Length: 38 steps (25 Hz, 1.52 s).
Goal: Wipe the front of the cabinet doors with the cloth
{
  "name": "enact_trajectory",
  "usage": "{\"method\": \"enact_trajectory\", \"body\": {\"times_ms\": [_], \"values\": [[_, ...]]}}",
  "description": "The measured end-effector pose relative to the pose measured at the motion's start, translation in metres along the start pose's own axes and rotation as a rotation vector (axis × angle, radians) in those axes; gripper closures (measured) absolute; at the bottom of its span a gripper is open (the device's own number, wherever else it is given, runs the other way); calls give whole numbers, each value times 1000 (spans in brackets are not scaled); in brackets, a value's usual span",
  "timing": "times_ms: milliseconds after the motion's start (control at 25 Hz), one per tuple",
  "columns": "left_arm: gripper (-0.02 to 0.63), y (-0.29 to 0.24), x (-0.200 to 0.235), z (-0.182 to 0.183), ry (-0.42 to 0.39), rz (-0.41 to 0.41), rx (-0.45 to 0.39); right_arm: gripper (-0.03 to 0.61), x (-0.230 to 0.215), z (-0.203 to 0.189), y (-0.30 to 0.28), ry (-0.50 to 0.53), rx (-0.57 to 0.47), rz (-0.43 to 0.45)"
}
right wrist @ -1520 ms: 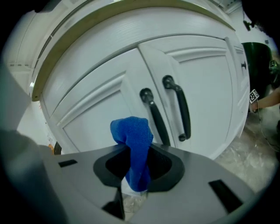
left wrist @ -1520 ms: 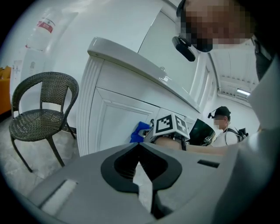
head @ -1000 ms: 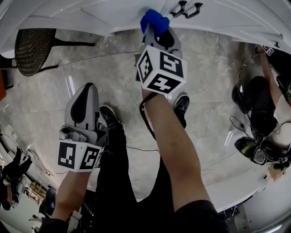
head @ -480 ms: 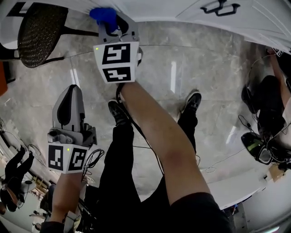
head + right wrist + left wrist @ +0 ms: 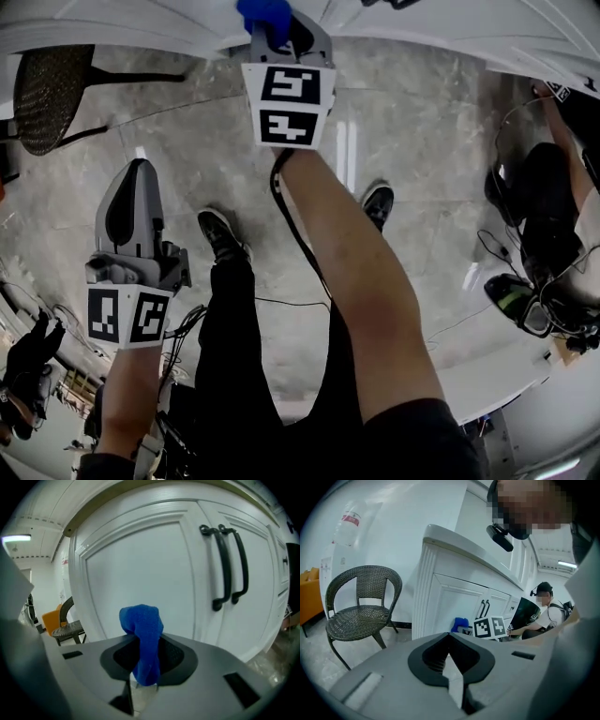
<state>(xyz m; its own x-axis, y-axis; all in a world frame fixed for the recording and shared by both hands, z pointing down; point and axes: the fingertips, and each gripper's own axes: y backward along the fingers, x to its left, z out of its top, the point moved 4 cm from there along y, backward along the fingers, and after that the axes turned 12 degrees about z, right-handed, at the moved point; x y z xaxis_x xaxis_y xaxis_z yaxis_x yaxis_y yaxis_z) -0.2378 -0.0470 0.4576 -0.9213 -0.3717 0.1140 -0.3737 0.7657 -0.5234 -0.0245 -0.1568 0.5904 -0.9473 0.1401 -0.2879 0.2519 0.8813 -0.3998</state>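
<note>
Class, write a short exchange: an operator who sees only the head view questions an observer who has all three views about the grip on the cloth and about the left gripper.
Operator: Is the cloth really clamped, or only draped over the tool?
Observer: Clamped. The right gripper view shows the fingers of the right gripper pinching the blue cloth, whose bunched end stands above them.
Operator: Is the left gripper carrying anything?
Observer: No. In its own view the fingers of the left gripper are together with nothing between them.
</note>
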Motion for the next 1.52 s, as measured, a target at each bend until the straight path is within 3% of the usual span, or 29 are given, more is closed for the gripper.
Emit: {"method": "enact_trajectory", "body": {"times_ms": [200, 440, 720, 880, 1320, 1520], "values": [[614, -11, -51, -23, 23, -16, 28, 492, -61, -2, 31, -14, 5, -54], [614, -19, -101, -31, 35, -50, 51, 492, -105, -5, 54, -1, 29, -63], [614, -22, -105, -24, 20, -52, 39, 492, -136, 1, 82, -76, 12, -161], [613, -14, -79, -17, 13, -47, 31, 492, -95, -10, 73, -83, 24, -129], [614, 25, 13, -42, 31, 8, 42, 492, 95, -31, -40, 41, 57, 149], [614, 33, 48, -54, 30, 37, 70, 492, 139, -40, -78, 54, 37, 207]]}}
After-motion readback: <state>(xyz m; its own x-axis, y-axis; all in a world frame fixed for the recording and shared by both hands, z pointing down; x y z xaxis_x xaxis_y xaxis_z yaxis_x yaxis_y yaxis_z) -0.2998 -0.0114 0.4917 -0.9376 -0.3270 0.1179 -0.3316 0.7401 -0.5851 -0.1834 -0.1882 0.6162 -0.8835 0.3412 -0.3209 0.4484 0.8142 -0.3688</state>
